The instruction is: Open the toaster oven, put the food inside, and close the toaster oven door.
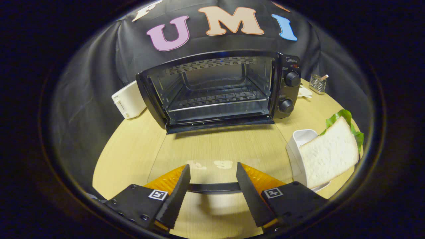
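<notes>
The black toaster oven (219, 88) stands at the back of the round wooden table (126, 149), its wire rack bare. Its glass door (212, 146) is folded down flat toward me, and the table shows through the pane. The door's dark handle bar (212, 188) runs crosswise between my two fingers. My gripper (213, 167) is open over the door's front edge, one black finger (176, 196) on each side, pressing on nothing. A slice of white bread (328, 156) leans on a white dish (300, 142) to the right of my fingers, with green lettuce (345, 121) behind it.
A white toaster (127, 99) sits to the left of the oven, against the booth's wall. Right of the oven lie a white napkin (303, 92) and a small wire holder (318, 83). Bare tabletop lies to the left of the folded-down door.
</notes>
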`<state>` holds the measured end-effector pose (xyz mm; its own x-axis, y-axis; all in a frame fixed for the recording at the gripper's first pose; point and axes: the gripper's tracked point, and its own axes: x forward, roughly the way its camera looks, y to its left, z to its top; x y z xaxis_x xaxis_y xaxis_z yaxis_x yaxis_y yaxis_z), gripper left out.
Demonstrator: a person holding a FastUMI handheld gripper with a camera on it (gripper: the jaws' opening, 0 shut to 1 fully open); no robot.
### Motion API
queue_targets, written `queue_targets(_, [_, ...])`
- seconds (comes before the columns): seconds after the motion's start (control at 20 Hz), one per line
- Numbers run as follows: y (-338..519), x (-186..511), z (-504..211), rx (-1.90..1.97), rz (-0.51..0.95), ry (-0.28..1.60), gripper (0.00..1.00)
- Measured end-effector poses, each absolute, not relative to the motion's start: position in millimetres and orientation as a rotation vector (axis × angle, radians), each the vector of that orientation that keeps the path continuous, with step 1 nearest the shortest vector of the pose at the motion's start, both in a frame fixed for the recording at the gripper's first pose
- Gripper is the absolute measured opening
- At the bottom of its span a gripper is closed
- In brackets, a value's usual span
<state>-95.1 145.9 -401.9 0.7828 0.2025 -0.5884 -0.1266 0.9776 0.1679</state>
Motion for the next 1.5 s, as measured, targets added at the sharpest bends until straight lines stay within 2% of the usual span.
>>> queue_targets(0.4, [115,-105,-331,0.171,0.341,0.731,0.9])
queue_targets(0.8, [-18,-125,-282,0.112,0.422,0.855,0.9])
queue_targets(1.1, [-93,-139,-303,0.134,0.462,1.017,0.88])
queue_targets(1.25, [-113,-128,-314,0.128,0.467,1.022,0.86])
queue_targets(1.5, [-97,-113,-344,0.278,0.528,1.111,0.85])
